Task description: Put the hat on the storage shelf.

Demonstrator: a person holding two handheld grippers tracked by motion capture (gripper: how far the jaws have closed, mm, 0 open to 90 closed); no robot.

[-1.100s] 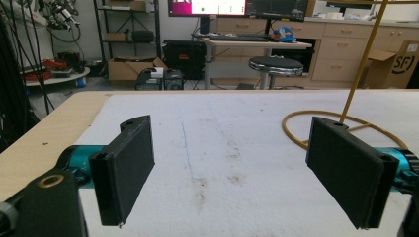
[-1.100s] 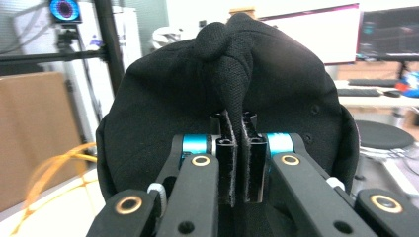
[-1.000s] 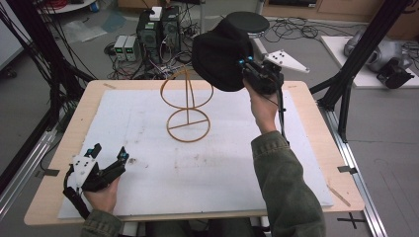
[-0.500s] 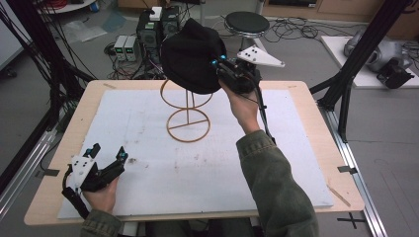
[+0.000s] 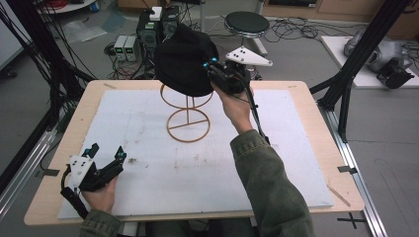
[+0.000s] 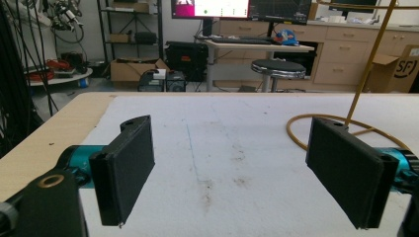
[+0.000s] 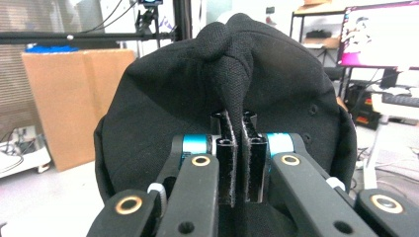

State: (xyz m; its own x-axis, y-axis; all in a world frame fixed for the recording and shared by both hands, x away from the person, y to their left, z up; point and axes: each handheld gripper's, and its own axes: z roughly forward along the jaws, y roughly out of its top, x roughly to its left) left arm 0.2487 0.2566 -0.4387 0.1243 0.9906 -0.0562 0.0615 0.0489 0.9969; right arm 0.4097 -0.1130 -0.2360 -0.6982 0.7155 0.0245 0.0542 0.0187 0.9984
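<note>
Right tongs (image 5: 213, 74): we've got them pinched tight on a fold of the black cap (image 5: 185, 59); in the right gripper view the two pads (image 7: 228, 158) squeeze a ridge of fabric (image 7: 236, 89) between them, which is why the crown bunches up there.

Black cap: held up in the air at about twelve o'clock of the worktop, right over the top ring of the wire stand (image 5: 188, 112); whether it already touches the ring, we cannot tell.

Why that grip: we judge a pinch at the side leaves the hollow of the cap facing down, ready to be lowered over the ring.

Left tongs (image 5: 106, 157): wide open and holding nothing, resting low at about seven o'clock; we reckon they are parked there to keep clear.

Left gripper view: between the spread pads (image 6: 127, 168) we see bare white mat (image 6: 222, 148), with the stand's base ring (image 6: 316, 123) off at two o'clock.

Worktop (image 5: 316, 98): wooden edge around the mat, stand near the middle-back.

Next, in our judgement: settle the cap down squarely, then release.
</note>
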